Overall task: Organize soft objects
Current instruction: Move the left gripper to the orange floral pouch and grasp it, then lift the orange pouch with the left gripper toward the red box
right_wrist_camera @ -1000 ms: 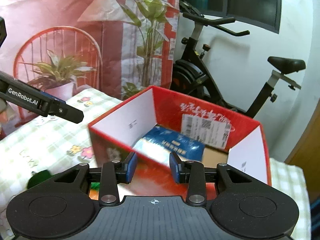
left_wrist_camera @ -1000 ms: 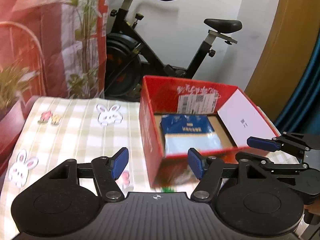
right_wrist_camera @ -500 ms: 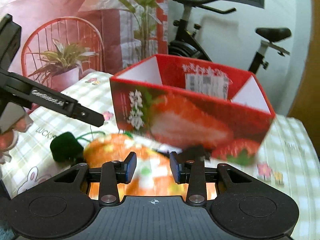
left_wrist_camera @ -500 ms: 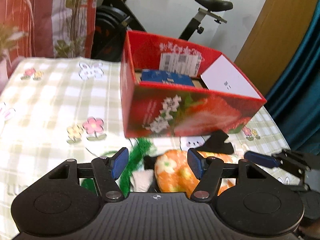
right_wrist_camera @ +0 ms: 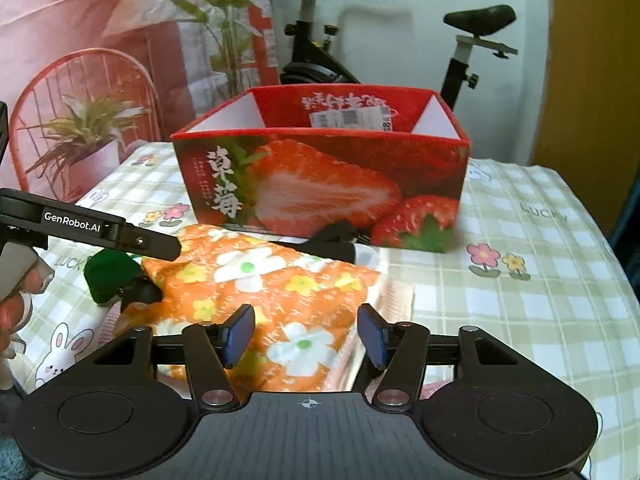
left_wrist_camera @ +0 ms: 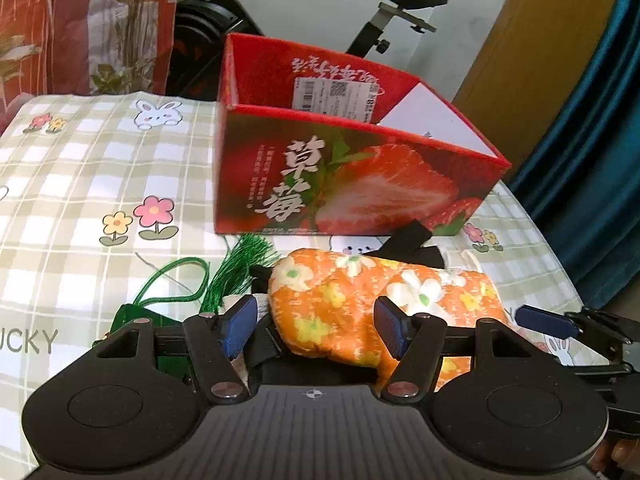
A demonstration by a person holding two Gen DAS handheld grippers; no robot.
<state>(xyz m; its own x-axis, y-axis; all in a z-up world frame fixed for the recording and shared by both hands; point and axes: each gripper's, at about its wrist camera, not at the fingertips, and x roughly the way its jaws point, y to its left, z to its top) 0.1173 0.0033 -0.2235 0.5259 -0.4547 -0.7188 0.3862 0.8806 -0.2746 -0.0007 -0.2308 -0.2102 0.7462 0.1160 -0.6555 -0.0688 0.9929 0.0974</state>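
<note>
An orange flowered soft cushion (left_wrist_camera: 360, 304) lies on the checked tablecloth in front of a red strawberry box (left_wrist_camera: 352, 184). My left gripper (left_wrist_camera: 316, 330) is open, its blue pads either side of the cushion's left end. My right gripper (right_wrist_camera: 306, 334) is open over the cushion's right part (right_wrist_camera: 280, 292). The box also shows in the right wrist view (right_wrist_camera: 320, 184). A green tasselled pouch (left_wrist_camera: 168, 312) lies left of the cushion, and a black soft item (left_wrist_camera: 412, 240) lies behind it.
The checked tablecloth (left_wrist_camera: 80, 200) has cartoon rabbits and flowers. An exercise bike (right_wrist_camera: 360, 40) stands behind the table. A pink cloth (right_wrist_camera: 396, 300) lies under the cushion's right side. The left gripper's arm (right_wrist_camera: 92, 228) reaches in from the left.
Both grippers have come back from over the box and lowered to the cushion in front of it. The right gripper's jaws have opened wider.
</note>
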